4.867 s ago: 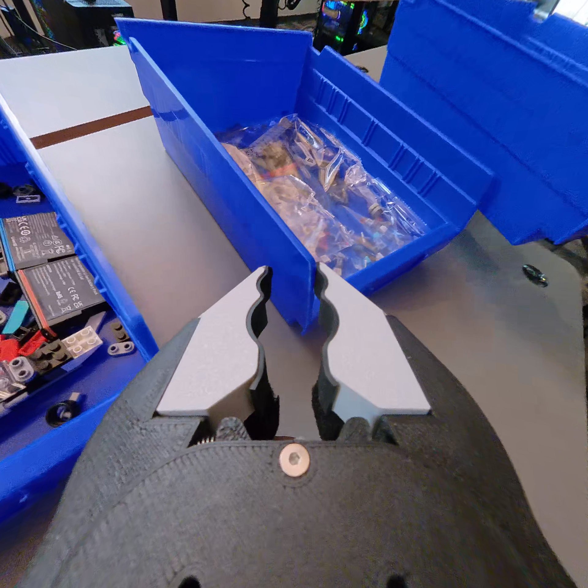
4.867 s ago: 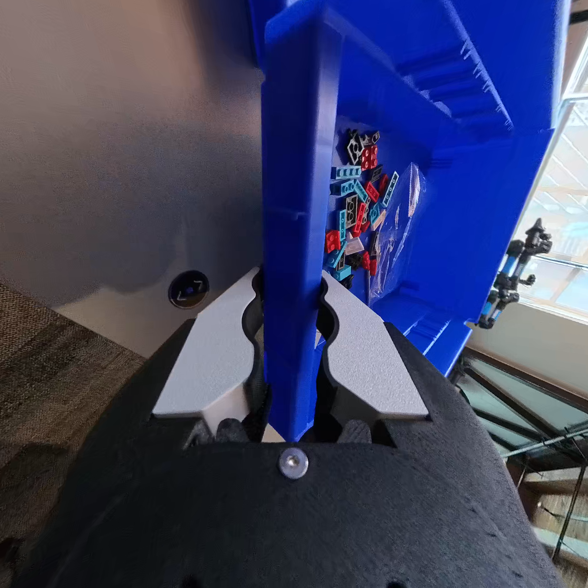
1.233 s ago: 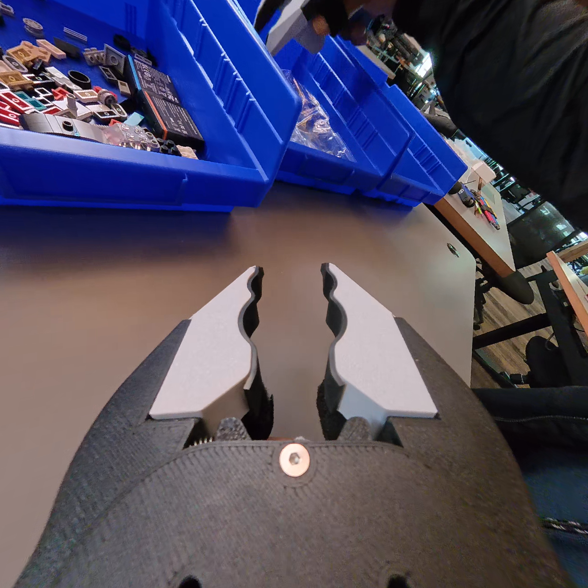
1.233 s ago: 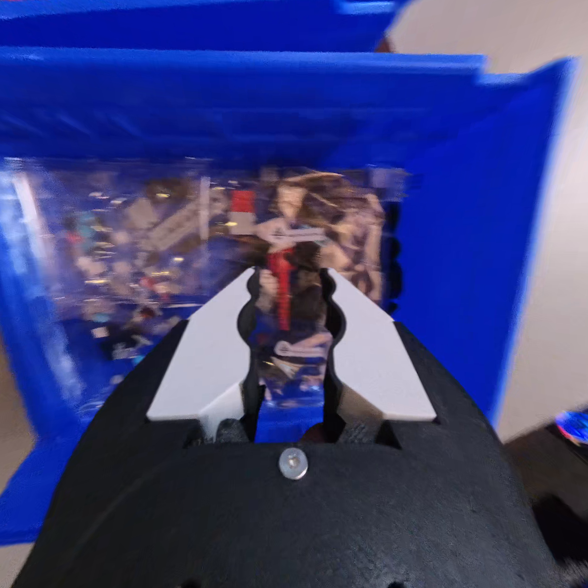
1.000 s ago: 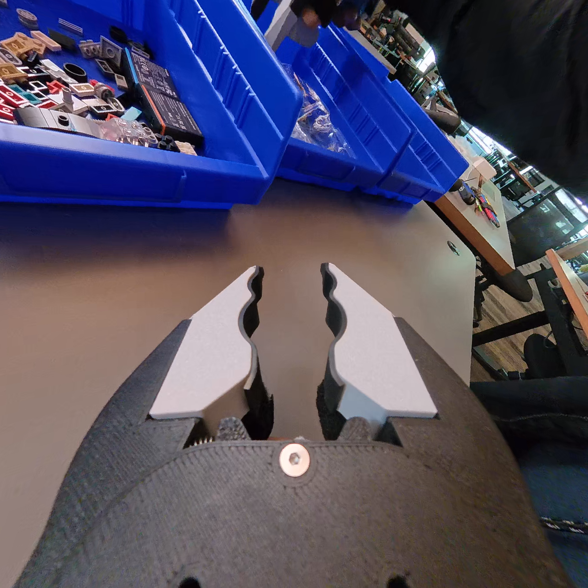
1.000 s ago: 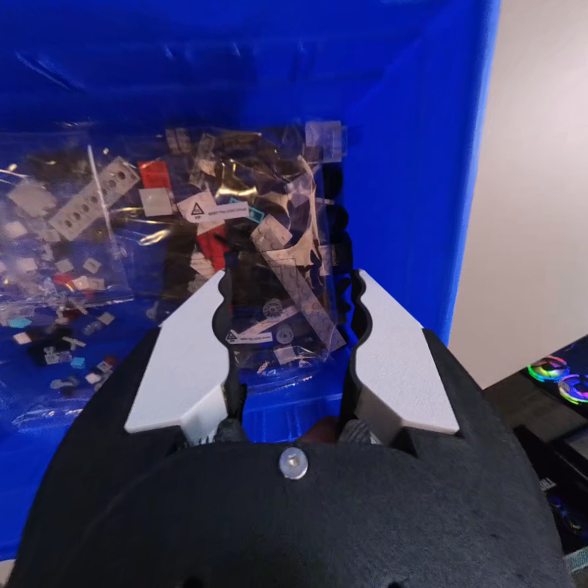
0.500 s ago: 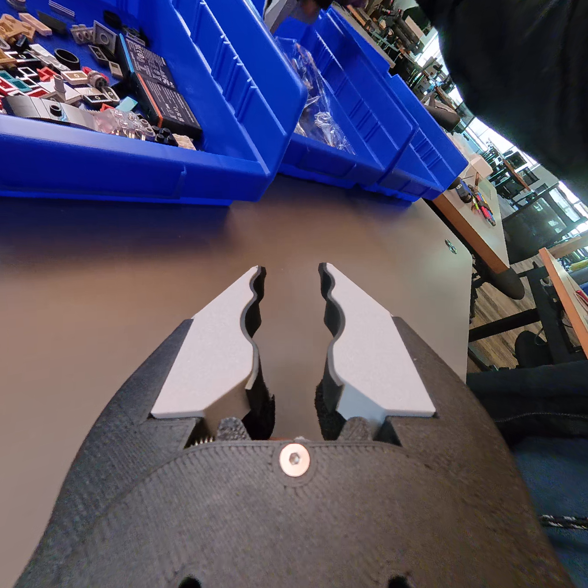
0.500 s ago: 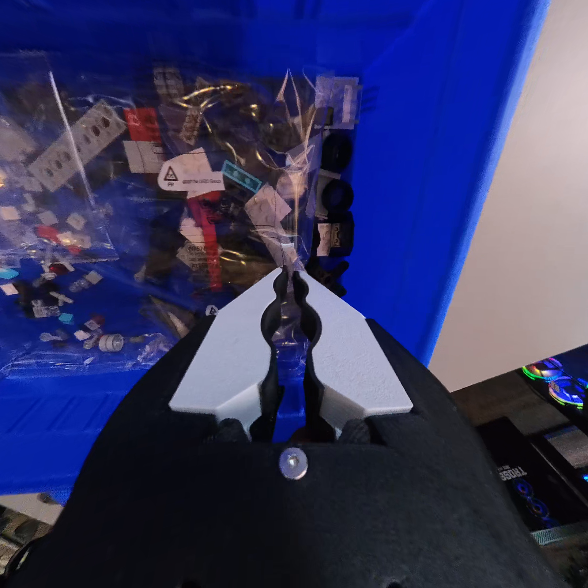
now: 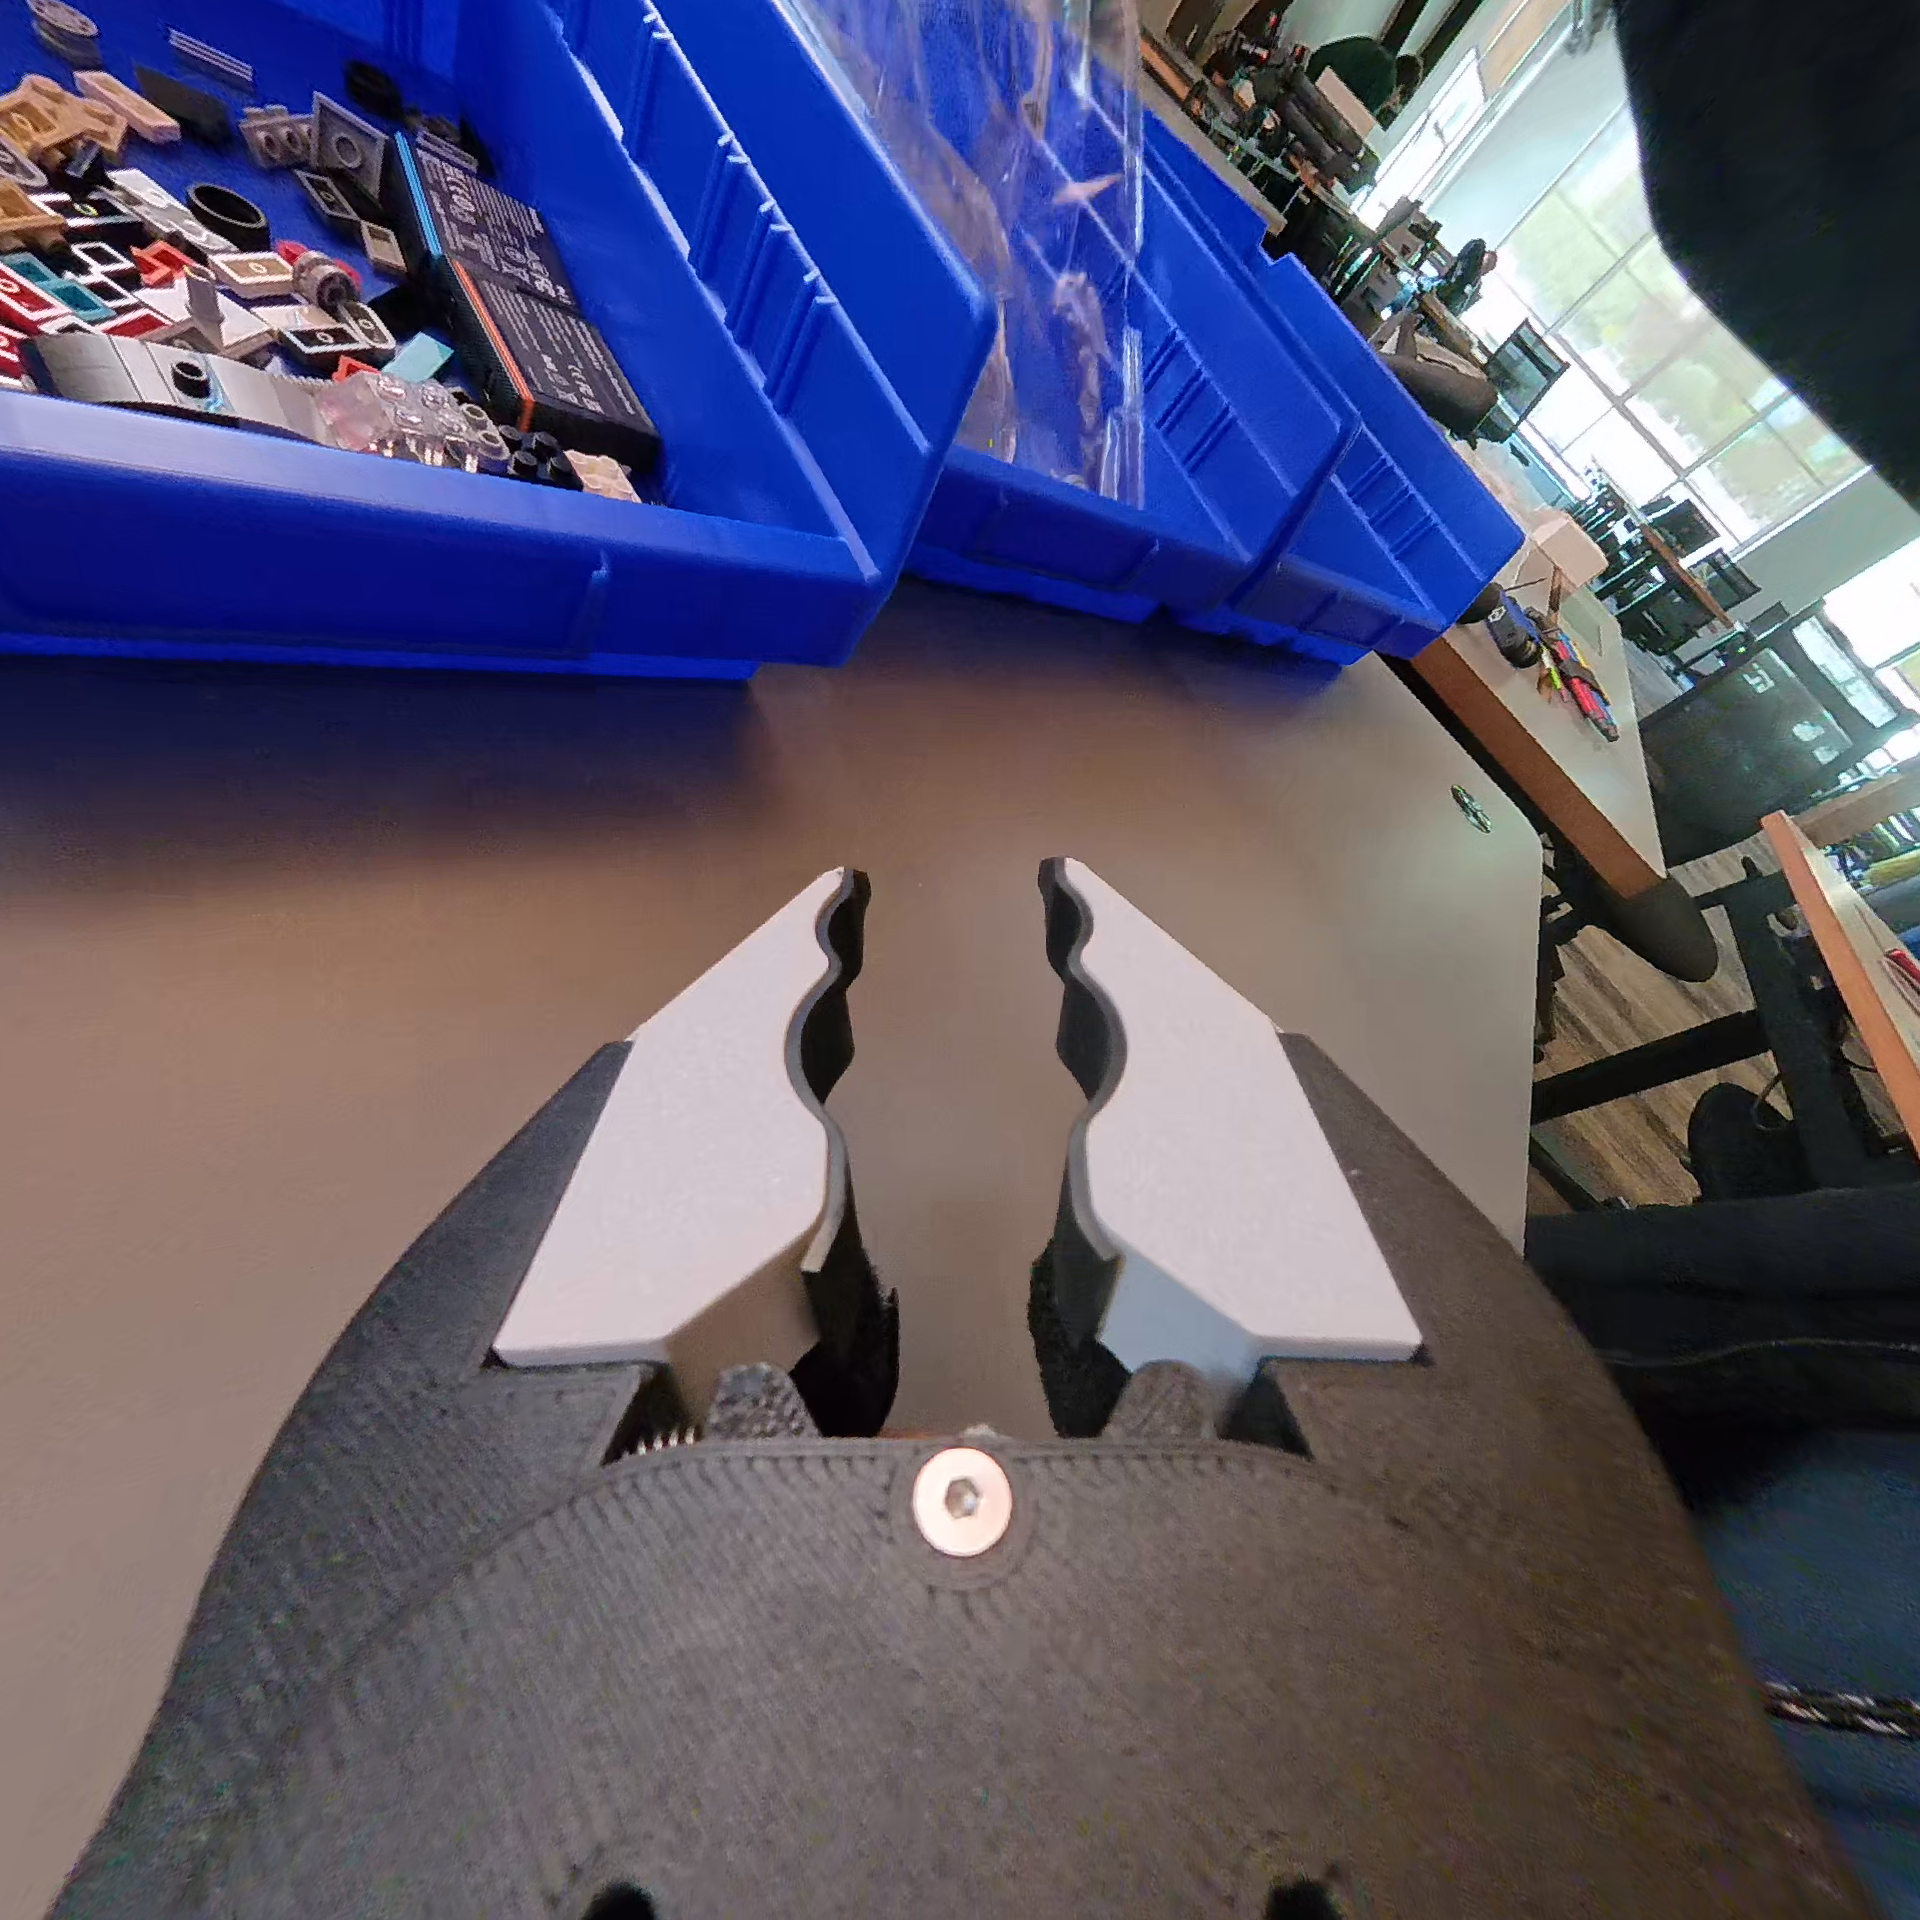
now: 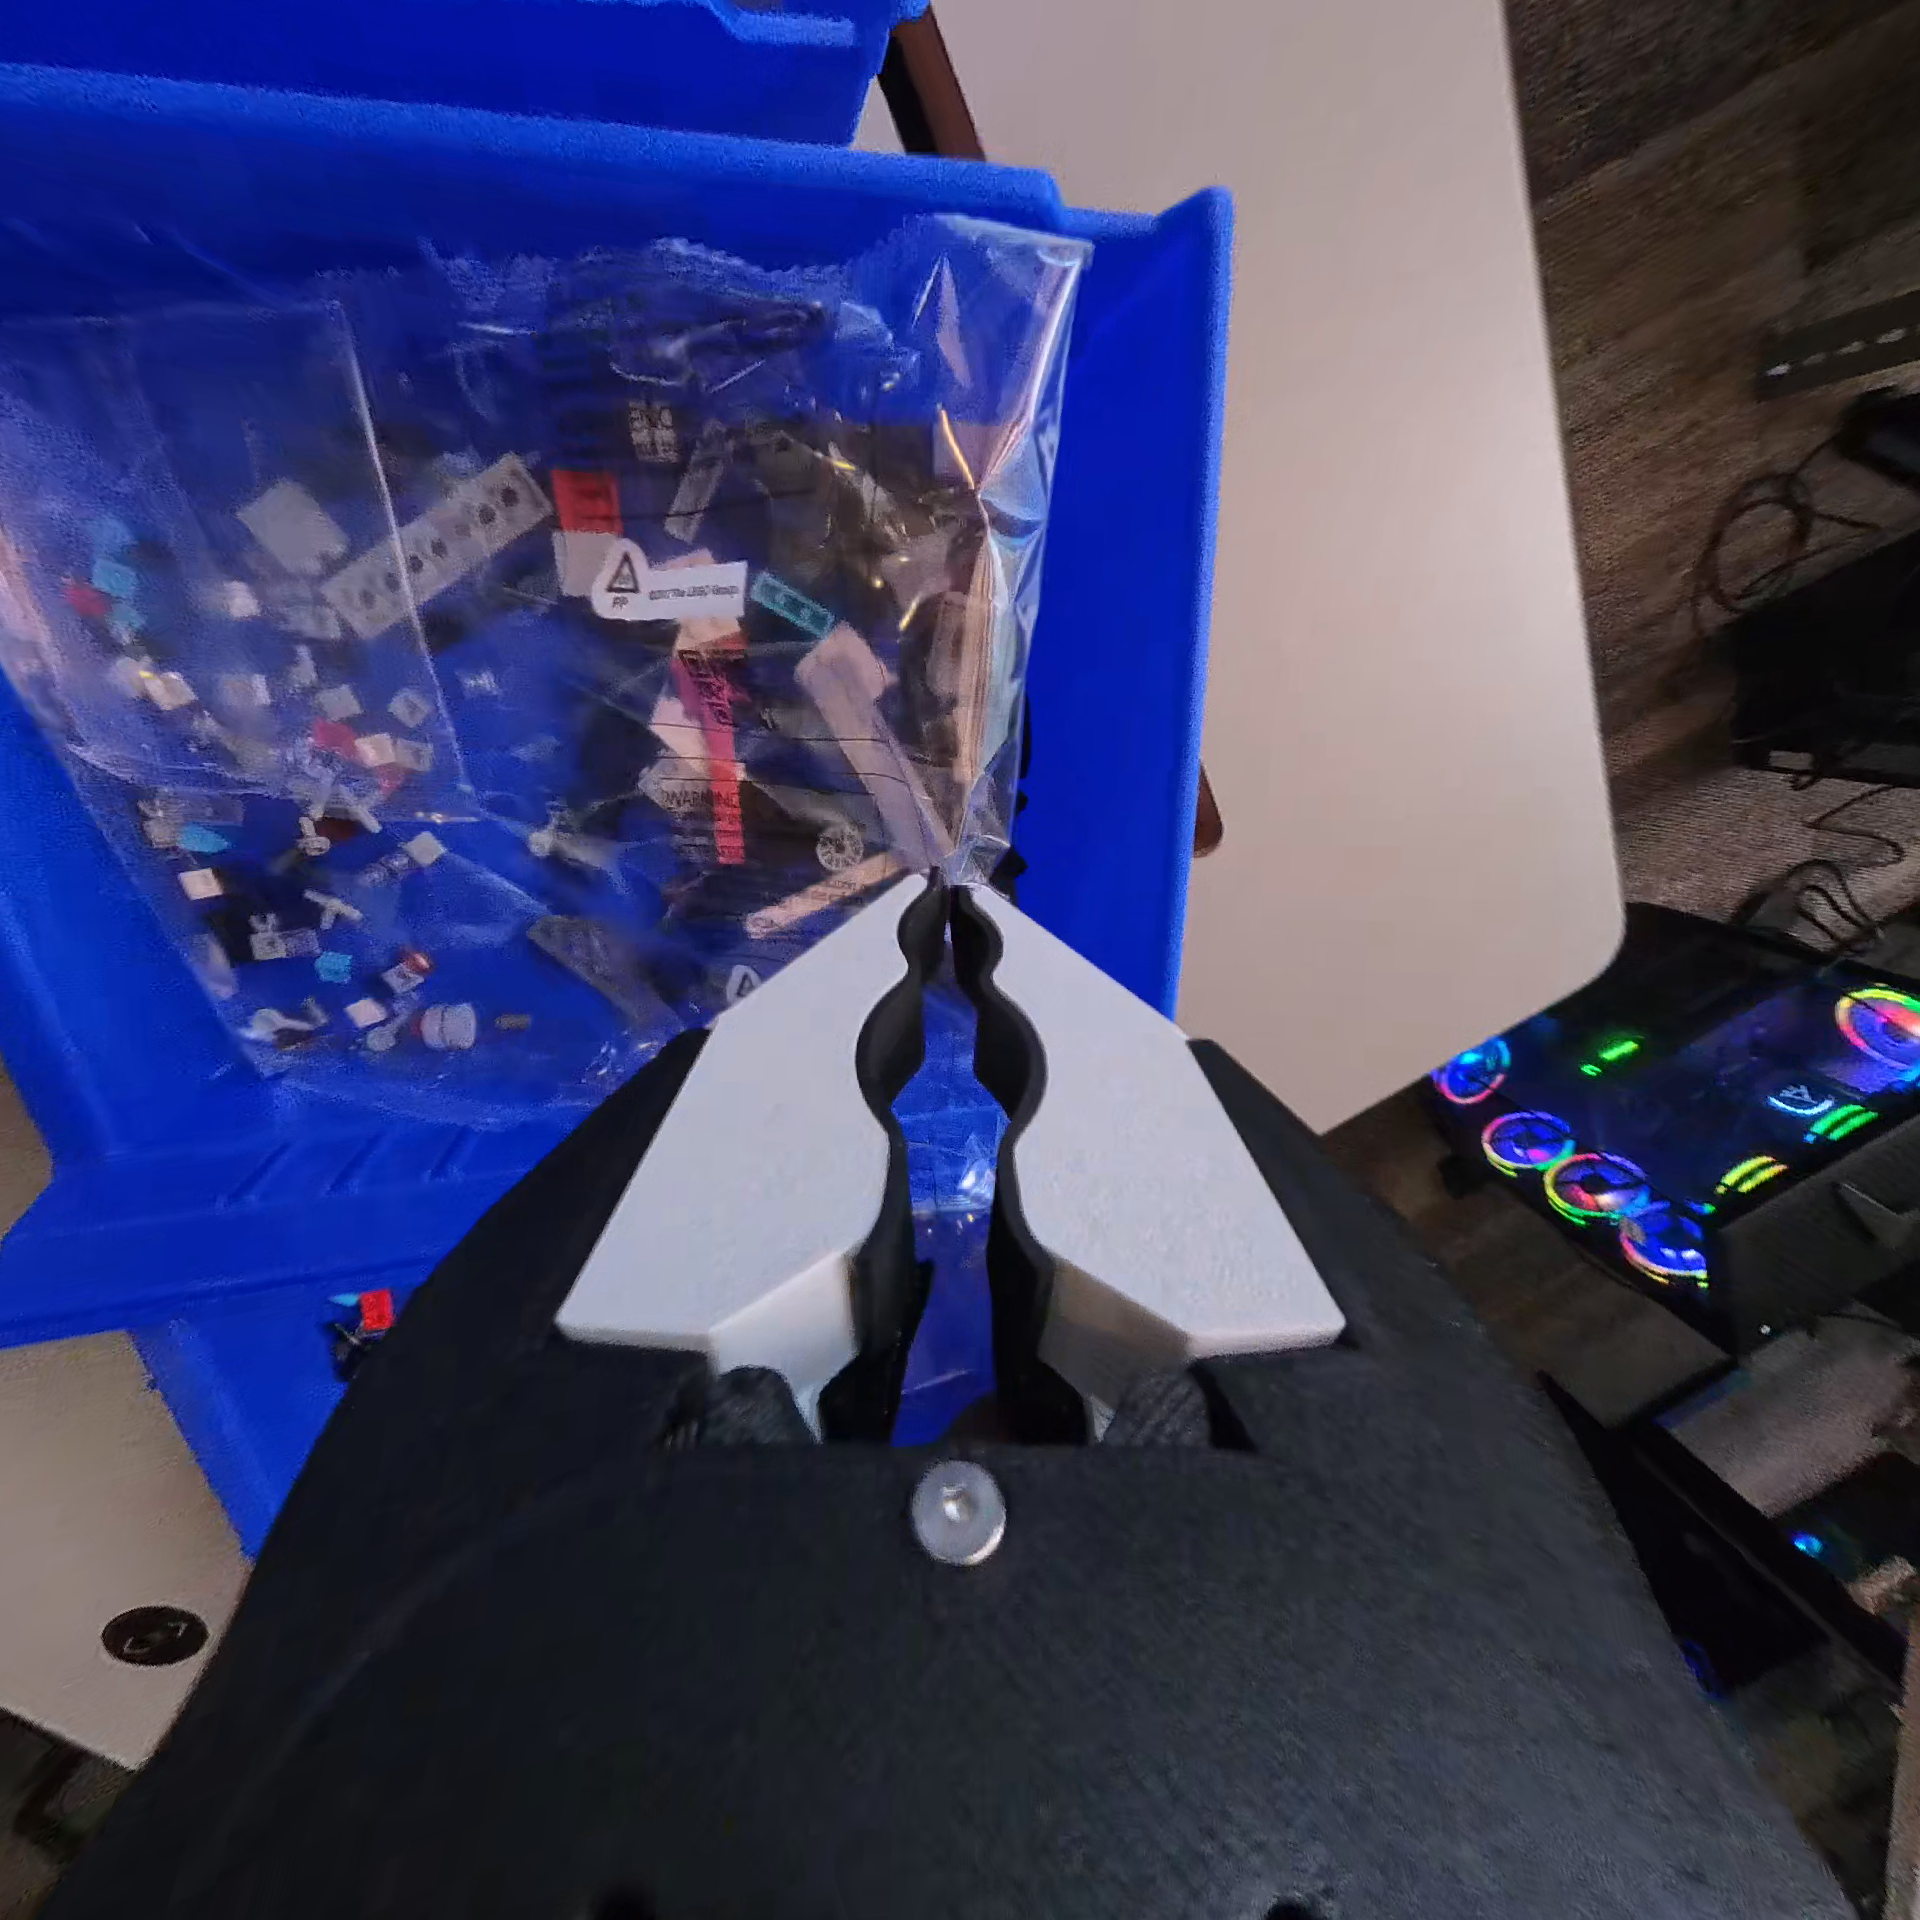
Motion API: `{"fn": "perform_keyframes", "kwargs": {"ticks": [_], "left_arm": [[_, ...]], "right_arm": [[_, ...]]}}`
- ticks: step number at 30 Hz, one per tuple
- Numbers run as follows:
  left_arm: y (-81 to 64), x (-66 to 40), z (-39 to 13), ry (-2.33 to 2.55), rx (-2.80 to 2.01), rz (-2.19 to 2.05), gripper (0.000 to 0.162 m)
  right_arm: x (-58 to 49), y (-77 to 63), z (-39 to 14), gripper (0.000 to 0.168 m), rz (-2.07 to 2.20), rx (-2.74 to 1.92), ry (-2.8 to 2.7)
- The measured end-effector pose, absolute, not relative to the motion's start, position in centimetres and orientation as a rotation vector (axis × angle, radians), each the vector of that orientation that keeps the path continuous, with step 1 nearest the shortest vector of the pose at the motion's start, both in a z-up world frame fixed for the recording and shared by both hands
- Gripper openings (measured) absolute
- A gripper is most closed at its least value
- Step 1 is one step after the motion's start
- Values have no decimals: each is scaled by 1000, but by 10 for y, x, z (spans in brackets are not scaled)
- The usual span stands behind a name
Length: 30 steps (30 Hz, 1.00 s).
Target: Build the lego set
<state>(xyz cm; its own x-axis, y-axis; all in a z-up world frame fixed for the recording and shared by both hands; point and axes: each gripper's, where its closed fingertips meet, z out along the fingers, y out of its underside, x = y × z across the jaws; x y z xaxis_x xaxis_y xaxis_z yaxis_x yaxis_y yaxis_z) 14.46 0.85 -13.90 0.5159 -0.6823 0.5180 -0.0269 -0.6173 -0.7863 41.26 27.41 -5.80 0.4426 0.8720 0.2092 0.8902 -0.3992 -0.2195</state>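
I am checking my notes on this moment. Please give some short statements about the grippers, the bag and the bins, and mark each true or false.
1. The right gripper is shut on the clear plastic bag. True.
2. The left gripper holds a brick. False: its fingers are apart and hold nothing.
3. Loose pieces lie in the left blue bin. True.
4. The bag is empty. False: it holds many small pieces.

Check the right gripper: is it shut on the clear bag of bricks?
Shut on it. The right gripper has its tips pinched together on a corner of the clear bag, whose film bunches at the pinch above the blue bin.
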Motion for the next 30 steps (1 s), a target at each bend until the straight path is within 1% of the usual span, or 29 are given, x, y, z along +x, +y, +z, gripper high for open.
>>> {"fn": "perform_keyframes", "kwargs": {"ticks": [4, 6, 12, 14, 16, 18, 22, 24, 27, 30], "left_arm": [[8, 146, -137, 628, -2001, -1092, 38], [15, 145, -129, 679, -1981, -1023, 44], [63, 160, -45, 746, -1801, -1007, 57], [88, 174, -25, 803, -1782, -974, 63], [116, 194, -18, 866, -1804, -948, 67], [140, 217, -26, 945, -1867, -944, 69], [167, 258, -56, 1082, -1982, -932, 68], [174, 272, -65, 1131, -2010, -890, 63], [181, 285, -70, 1166, -2026, -841, 53], [184, 292, -72, 1170, -2037, -841, 39]], "right_arm": [[411, 270, -36, 0, -97, -2365, -1498], [409, 266, -28, 0, -99, -2351, -1503], [401, 254, -20, 0, -57, -2320, -1535], [400, 251, -19, 0, -47, -2309, -1537], [399, 249, -18, 0, -37, -2300, -1535], [399, 247, -17, 0, -26, -2291, -1531], [402, 245, -13, 0, -5, -2270, -1513], [403, 244, -11, 0, 10, -2259, -1510], [404, 243, -9, 0, 36, -2238, -1513], [404, 242, -6, 0, 61, -2212, -1518]]}}
